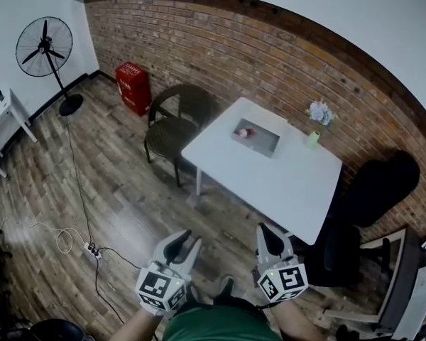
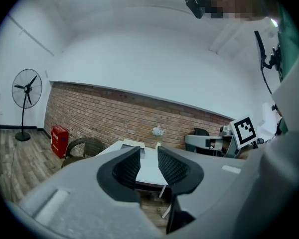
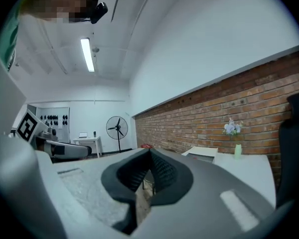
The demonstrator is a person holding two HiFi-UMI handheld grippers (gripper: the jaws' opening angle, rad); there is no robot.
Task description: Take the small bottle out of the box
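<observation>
Well ahead of both tongs, small bottle (image 1: 243, 132) lies in box (image 1: 266, 142) on counter (image 1: 291, 180). Step looks like approach: get close, open one pair before dipping over box rim. L tongs (image 1: 182, 241) closed to slim gap, empty; R tongs (image 1: 268, 234) tips together, empty.

Red-brown brick wall (image 1: 270, 62) with pale mortar lines runs across the top; brown plank floor (image 1: 113, 190) fills the left. At centre, a white table (image 1: 284, 183) bears a grey box (image 1: 268, 145) holding a reddish small bottle (image 1: 244, 132) (its colours barely show). Upper left: red crate (image 1: 133, 87), dark brown chair (image 1: 174, 123), black fan (image 1: 44, 47). At the bottom, black-and-white square markers pattern the pale left gripper (image 1: 181, 240) and right gripper (image 1: 270, 234).
</observation>
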